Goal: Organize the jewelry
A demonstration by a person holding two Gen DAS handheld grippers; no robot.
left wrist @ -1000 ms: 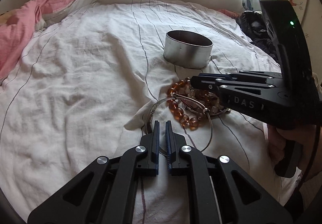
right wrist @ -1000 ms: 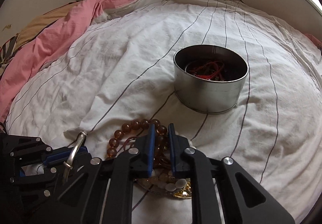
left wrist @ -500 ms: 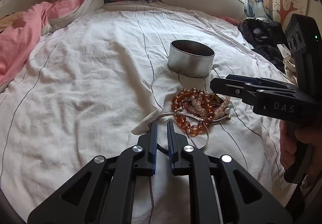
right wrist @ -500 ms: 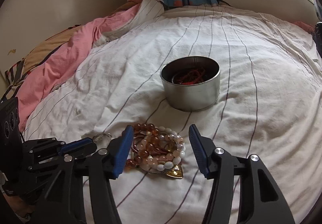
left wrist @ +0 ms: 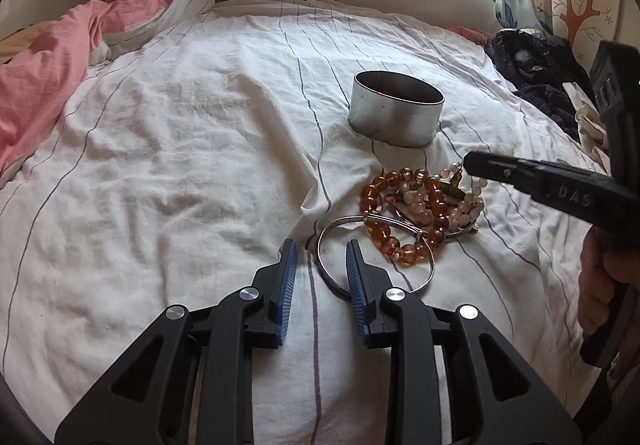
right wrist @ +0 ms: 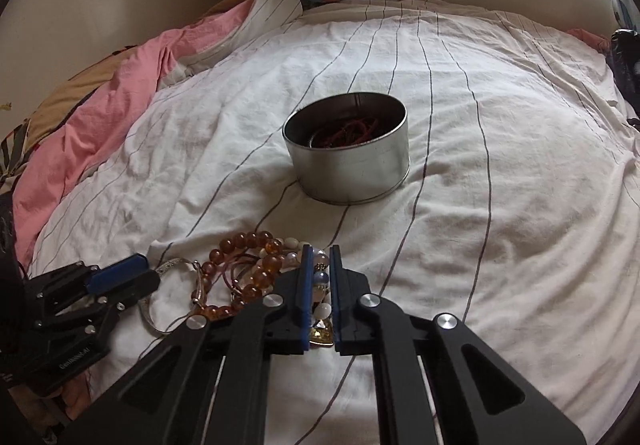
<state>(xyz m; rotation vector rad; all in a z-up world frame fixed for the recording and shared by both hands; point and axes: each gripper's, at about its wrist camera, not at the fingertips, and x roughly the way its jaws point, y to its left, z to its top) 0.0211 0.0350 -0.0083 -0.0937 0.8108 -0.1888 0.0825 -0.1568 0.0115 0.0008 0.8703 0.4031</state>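
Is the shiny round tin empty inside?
No. In the right wrist view the round metal tin on the bed already has red cords lying coiled in its bottom.

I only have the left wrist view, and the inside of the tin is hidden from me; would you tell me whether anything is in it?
Observer: Yes. The right wrist view looks down into the tin, and red cords lie inside.
Operator: Thank you. From the side I cannot see between the right gripper's jaws; what is there?
Observer: The right gripper has its jaws closing on the pale beads at the near edge of the pile, with a gold charm showing just behind them.
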